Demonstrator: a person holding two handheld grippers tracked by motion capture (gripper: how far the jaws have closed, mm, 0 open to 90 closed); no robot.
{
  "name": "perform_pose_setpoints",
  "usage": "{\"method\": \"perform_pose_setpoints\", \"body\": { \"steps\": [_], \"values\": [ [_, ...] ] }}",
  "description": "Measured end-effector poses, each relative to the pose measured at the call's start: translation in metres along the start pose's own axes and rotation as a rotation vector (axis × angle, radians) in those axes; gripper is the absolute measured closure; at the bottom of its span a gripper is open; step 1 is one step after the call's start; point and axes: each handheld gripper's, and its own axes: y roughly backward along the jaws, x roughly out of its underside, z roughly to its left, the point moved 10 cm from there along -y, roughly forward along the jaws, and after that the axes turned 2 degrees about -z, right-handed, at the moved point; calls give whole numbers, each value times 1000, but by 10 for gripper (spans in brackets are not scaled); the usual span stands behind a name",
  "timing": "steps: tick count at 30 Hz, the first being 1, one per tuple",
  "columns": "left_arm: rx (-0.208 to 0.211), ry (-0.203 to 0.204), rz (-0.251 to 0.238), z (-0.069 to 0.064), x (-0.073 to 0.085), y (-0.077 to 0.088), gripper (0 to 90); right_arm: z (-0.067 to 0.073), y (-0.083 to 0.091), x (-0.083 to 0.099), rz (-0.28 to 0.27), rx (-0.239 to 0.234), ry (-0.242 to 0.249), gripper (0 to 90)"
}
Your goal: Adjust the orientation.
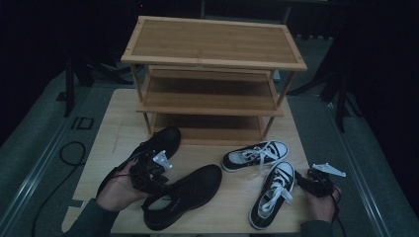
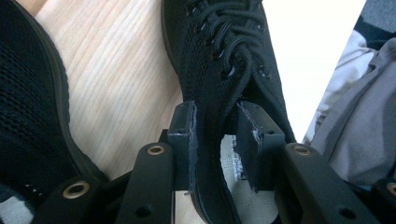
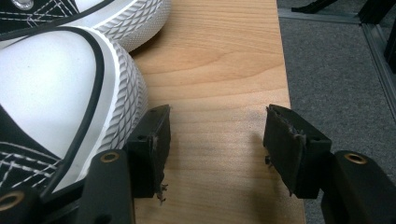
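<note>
From above, the left tool [image 1: 157, 174] sits at the collar of a black shoe [image 1: 190, 190] lying on the table [image 1: 232, 197] beside its twin [image 1: 153, 145]. The left gripper view shows what that angle hides: one pad outside and one inside the collar, clamping the knit wall. The right tool [image 3: 215, 140] stands open over bare wood, its pad just beside a white-toed sneaker [image 3: 56, 93].

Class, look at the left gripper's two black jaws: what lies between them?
In the left gripper view, the knit collar wall of a black shoe lies between the left gripper jaws, one pad outside it, the other inside the opening.
</note>
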Motion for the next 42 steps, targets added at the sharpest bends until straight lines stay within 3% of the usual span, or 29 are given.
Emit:
{"method": "perform_pose_setpoints", "body": {
  "steps": [7,10,14,17,21,22,25,31,32,42],
  "values": [
    [3,10,12,0,-5,-13,687,0,0,0,0,0,0,409],
    [-3,-6,36,1,-6,-21,687,0,0,0,0,0,0,409],
    [-3,15,18,3,-10,-26,713,0,0,0,0,-1,1,409],
    [-8,3,20,2,-11,-27,726,0,0,0,0,-1,1,409],
    [-20,1,7,3,-11,-26,785,0,0,0,0,-1,1,409],
    [-28,6,2,3,-11,-26,862,0,0,0,0,-1,1,409],
    [-31,11,-5,3,-11,-25,871,0,0,0,0,-1,1,409],
    [-51,50,-20,12,-11,-23,872,0,0,0,0,-2,1,408],
    [-56,73,-34,17,-11,-22,872,0,0,0,0,-2,1,408],
    [-110,143,-69,43,-6,-16,873,0,0,0,0,-1,2,409]
  ]
}}
